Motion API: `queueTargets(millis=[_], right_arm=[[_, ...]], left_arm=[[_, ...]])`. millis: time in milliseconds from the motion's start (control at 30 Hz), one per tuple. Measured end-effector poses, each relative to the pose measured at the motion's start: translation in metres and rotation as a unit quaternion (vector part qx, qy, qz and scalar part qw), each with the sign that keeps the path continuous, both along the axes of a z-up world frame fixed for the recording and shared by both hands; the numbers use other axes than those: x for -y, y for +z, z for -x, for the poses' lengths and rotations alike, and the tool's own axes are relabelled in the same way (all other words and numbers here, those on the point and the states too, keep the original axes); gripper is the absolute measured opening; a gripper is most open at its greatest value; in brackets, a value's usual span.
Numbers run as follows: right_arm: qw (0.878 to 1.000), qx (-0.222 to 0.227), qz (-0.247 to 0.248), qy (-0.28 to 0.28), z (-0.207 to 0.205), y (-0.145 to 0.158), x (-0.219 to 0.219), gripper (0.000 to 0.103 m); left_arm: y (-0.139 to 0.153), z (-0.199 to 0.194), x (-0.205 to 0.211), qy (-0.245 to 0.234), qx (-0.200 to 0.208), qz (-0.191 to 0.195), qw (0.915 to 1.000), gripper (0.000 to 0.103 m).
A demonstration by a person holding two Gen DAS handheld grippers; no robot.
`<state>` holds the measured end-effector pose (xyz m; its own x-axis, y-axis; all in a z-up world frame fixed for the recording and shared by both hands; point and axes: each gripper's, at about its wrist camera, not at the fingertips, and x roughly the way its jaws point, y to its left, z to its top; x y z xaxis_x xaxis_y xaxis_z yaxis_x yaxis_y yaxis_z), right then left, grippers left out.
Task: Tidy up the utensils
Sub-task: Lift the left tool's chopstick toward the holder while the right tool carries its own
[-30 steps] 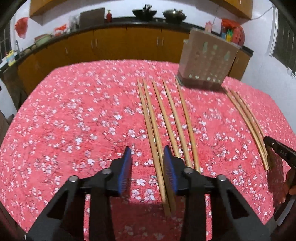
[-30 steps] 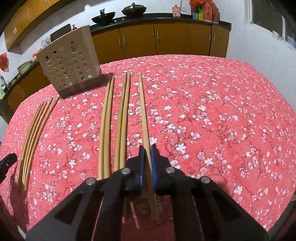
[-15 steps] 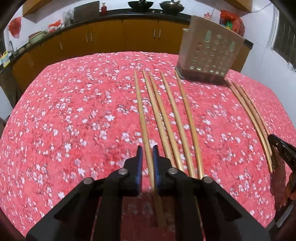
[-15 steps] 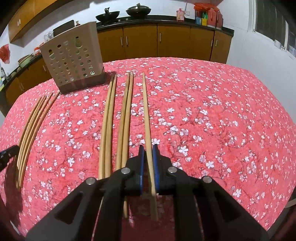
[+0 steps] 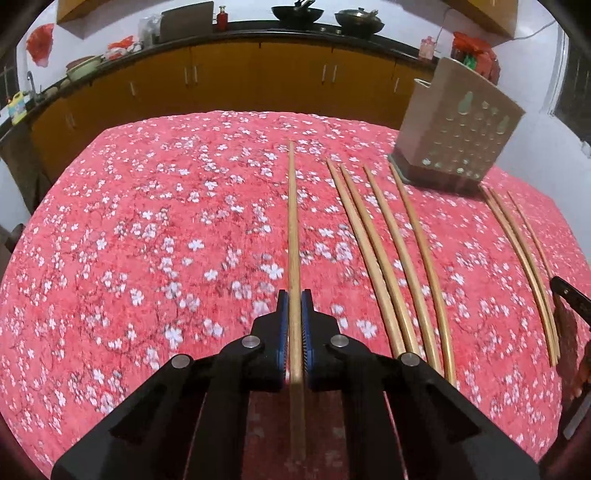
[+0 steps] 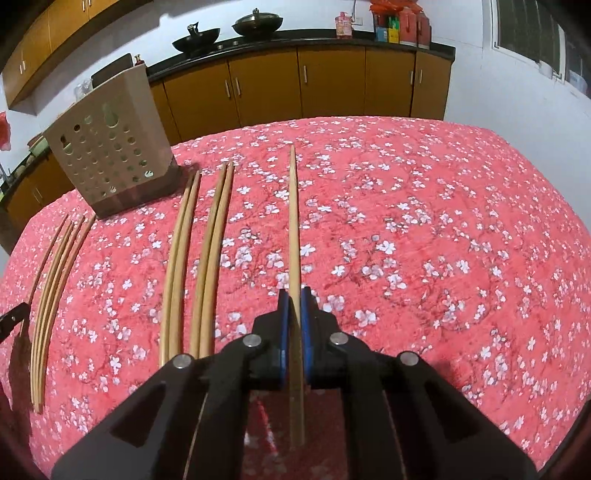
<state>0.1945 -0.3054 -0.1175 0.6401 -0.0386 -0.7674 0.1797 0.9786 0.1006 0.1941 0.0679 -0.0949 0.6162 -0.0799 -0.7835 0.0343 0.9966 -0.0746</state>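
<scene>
- Our left gripper [image 5: 294,306] has its blue-padded fingers [image 5: 282,314] clenched on a single wooden chopstick [image 5: 292,229], which runs straight ahead from between the pads out over the red floral tabletop [image 5: 147,240].
- Our right gripper [image 6: 294,304] is likewise clamped on a chopstick of its own [image 6: 293,221], the stick passing between its blue fingers [image 6: 306,310] and pointing toward the far side of the cloth.
- In the left wrist view, four loose chopsticks [image 5: 388,258] lie side by side on the cloth just to the right of the held one, their far tips near the base of the perforated beige utensil holder [image 5: 458,133].
- The holder stands upright at the far right of the tabletop in that view; in the right wrist view it stands at the far left.
- A thinner bundle of sticks [image 5: 524,266] lies further right again, well apart from the four; the right wrist view shows the same bundle at its left edge.
- Behind the tabletop runs a row of brown kitchen cabinets [image 6: 332,85] under a dark counter, where two dark woks [image 6: 255,24] sit.
</scene>
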Motion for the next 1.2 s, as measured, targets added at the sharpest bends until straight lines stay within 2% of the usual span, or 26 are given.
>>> queueTargets(millis=[200, 367, 533, 633, 933, 1200], right_arm=[[1.0, -0.001, 0.0, 0.005, 0.006, 0.001, -0.003, 0.008], [1.0, -0.002, -0.002, 0.004, 0.006, 0.001, -0.004, 0.008], [1.0, -0.001, -0.007, 0.006, 0.006, 0.002, -0.002, 0.008], [1.0, 0.013, -0.007, 0.007, 0.013, 0.014, -0.003, 0.008], [0.996, 0.086, -0.007, 0.007, 0.027, 0.073, 0.009, 0.008], [0.992, 0.129, -0.01, 0.0, 0.036, 0.101, 0.014, 0.008]], left_arm=[[0.001, 0.013, 0.001, -0.003, 0.002, -0.002, 1.0, 0.008], [0.001, 0.02, 0.006, -0.004, 0.009, -0.02, 0.9998, 0.008], [0.0, 0.015, 0.005, -0.005, 0.008, -0.012, 0.9999, 0.008], [0.002, 0.011, 0.004, -0.001, 0.0, -0.01, 1.0, 0.008], [0.055, 0.013, -0.01, 0.013, 0.057, 0.001, 0.9983, 0.008], [0.094, 0.013, -0.019, 0.024, 0.1, 0.023, 0.9944, 0.008]])
